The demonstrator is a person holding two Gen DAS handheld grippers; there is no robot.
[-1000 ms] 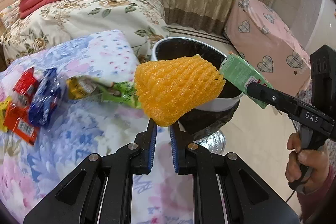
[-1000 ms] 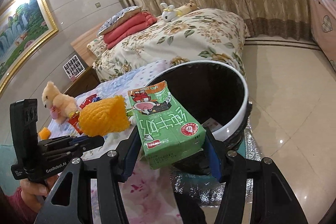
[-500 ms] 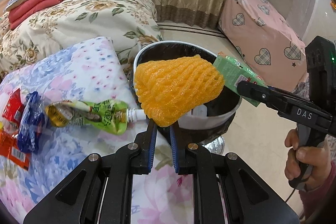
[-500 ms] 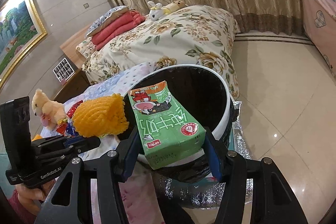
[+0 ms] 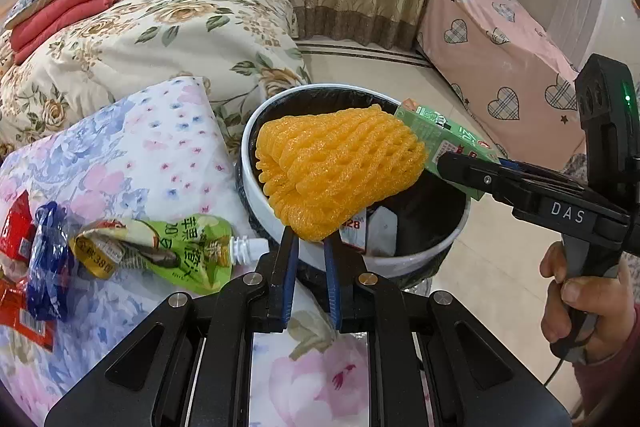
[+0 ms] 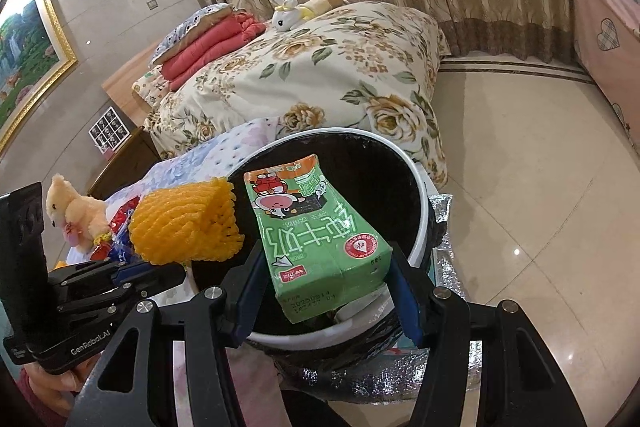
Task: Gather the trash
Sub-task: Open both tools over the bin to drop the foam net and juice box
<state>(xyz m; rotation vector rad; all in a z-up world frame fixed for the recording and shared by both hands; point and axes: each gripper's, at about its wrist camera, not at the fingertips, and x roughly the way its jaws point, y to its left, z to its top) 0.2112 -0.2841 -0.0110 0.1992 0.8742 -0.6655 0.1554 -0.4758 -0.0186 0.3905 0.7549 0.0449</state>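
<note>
Presently, the floral quilt (image 5: pixel 132 155) fills the left of the left wrist view, with the flowered bed (image 5: pixel 168 35) far behind it. The white-rimmed trash bin (image 5: pixel 256 203), lined in black, stands just right of the quilt. The left gripper (image 5: pixel 308 247) has its fingers closed on the narrow end of the orange foam net (image 5: pixel 336 171), held above the bin's near left rim. The right gripper (image 6: pixel 324 279) clamps the green milk carton (image 6: pixel 320 239) across its base, over the bin's mouth. Only the left wrist view shows a green drink pouch (image 5: pixel 168 251), a blue wrapper (image 5: pixel 48 267) and red wrappers (image 5: pixel 16 231) lying on the quilt, and cartons inside the bin. Only the right wrist view shows a framed painting (image 6: pixel 28 55) and a small teddy bear (image 6: pixel 72 211) at far left.
</note>
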